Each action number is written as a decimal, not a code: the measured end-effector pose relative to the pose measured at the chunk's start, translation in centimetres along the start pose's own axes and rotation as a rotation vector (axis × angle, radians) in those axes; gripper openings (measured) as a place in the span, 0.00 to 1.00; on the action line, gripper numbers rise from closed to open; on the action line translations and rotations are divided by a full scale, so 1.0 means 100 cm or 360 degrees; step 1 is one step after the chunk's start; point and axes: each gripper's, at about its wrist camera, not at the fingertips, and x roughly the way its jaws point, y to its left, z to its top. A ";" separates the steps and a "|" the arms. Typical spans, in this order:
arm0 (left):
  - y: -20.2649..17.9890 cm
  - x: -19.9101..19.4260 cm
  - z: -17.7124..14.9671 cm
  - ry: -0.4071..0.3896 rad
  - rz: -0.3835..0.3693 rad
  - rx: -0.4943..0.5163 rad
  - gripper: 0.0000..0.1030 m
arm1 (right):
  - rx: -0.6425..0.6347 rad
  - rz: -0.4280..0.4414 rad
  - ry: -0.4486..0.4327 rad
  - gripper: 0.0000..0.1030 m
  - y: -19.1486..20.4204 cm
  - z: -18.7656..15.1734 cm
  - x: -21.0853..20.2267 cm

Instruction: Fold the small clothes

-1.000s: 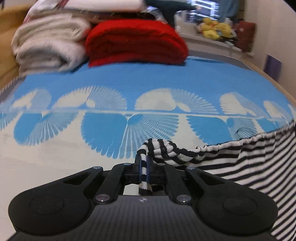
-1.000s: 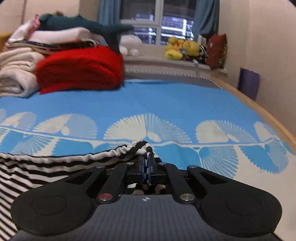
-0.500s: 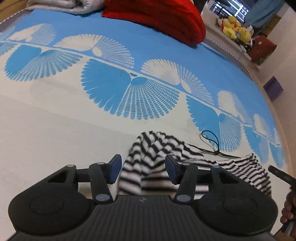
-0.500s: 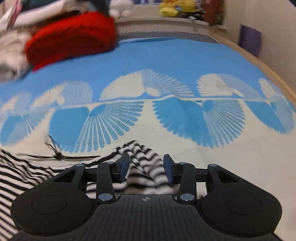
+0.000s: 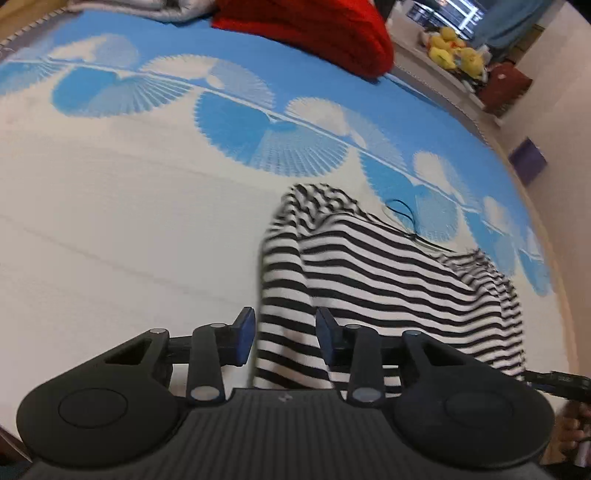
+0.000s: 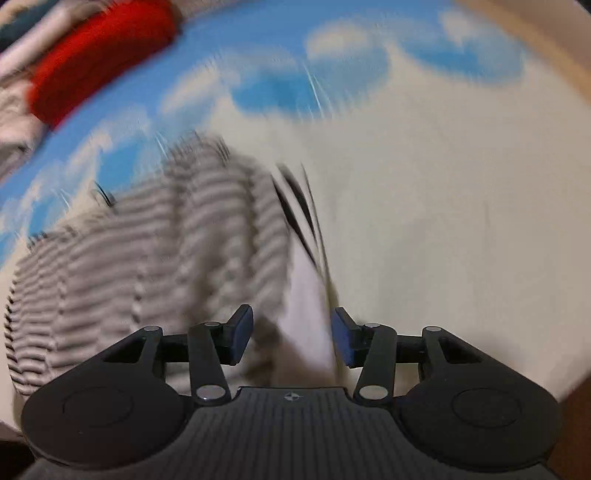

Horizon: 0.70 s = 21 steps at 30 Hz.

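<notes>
Black-and-white striped cloth, a small garment (image 5: pixel 373 280), lies in a loose heap on the cream part of the bed cover (image 5: pixel 110 229), its far edge reaching the band of blue fan shapes. A thin dark cord (image 5: pixel 402 214) loops out from its upper edge onto the cover. One second ago both grippers were pinched tight on a bunched edge of this garment and held it up off the bed; half a second ago the jaws had parted and the cloth had dropped; now it rests spread out on the cover. The left gripper (image 5: pixel 286 338) is wide apart, holding nothing, with a fold of the stripes showing between its blue pads (image 5: pixel 245 334) but touching neither. The right gripper (image 6: pixel 291 339) is likewise spread wide and empty; its view is heavily smeared by motion, so the garment (image 6: pixel 147 254) appears only as grey blurred stripes to the left of its fingers. Since the earlier frames the left wrist view has tilted downwards, looking more steeply at the bed. A folded red blanket (image 5: pixel 314 33) sits well beyond the garment at the far side of the bed, and yellow soft toys (image 5: pixel 454 55) stand on the ledge behind it.
</notes>
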 end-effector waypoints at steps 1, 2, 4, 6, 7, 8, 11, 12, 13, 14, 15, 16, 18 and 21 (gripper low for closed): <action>0.000 0.008 -0.002 0.0065 0.0031 0.0004 0.38 | 0.0012 -0.0015 0.0002 0.48 -0.001 -0.001 0.001; 0.000 0.017 -0.004 0.0146 0.0079 -0.0002 0.38 | 0.0013 -0.0029 -0.0001 0.49 -0.001 -0.002 0.002; 0.000 0.031 -0.009 0.0259 0.0138 -0.0001 0.38 | 0.0030 -0.0049 0.0030 0.52 -0.002 -0.005 0.006; -0.003 0.035 -0.011 0.0289 0.0145 0.0007 0.38 | 0.0052 -0.0046 0.0053 0.53 -0.004 -0.007 0.008; -0.004 0.037 -0.012 0.0299 0.0144 0.0000 0.39 | 0.0050 -0.0040 0.0060 0.53 -0.003 -0.008 0.009; -0.004 0.038 -0.013 0.0311 0.0140 -0.0013 0.40 | 0.0039 -0.0033 0.0066 0.54 -0.003 -0.007 0.009; -0.004 0.044 -0.016 0.0366 0.0125 -0.0025 0.40 | -0.0020 -0.0035 0.0087 0.55 0.000 -0.004 0.013; -0.005 0.046 -0.017 0.0374 0.0133 -0.0014 0.40 | -0.0029 -0.0044 0.0096 0.55 0.001 -0.004 0.015; -0.006 0.046 -0.018 0.0378 0.0142 0.0001 0.40 | -0.0034 -0.0058 0.0107 0.55 0.002 -0.003 0.018; -0.008 0.050 -0.017 0.0381 0.0143 0.0011 0.40 | -0.0043 -0.0071 0.0114 0.55 0.003 -0.002 0.021; -0.009 0.051 -0.017 0.0386 0.0139 0.0020 0.40 | -0.0055 -0.0086 0.0115 0.55 0.004 -0.002 0.022; -0.009 0.053 -0.016 0.0392 0.0135 0.0031 0.39 | -0.0072 -0.0096 0.0113 0.55 0.006 -0.002 0.022; -0.009 0.056 -0.017 0.0407 0.0124 0.0052 0.38 | -0.0111 -0.0091 0.0109 0.52 0.012 -0.003 0.022; -0.011 0.057 -0.018 0.0412 0.0108 0.0077 0.31 | -0.0184 -0.0064 0.0097 0.40 0.022 -0.006 0.020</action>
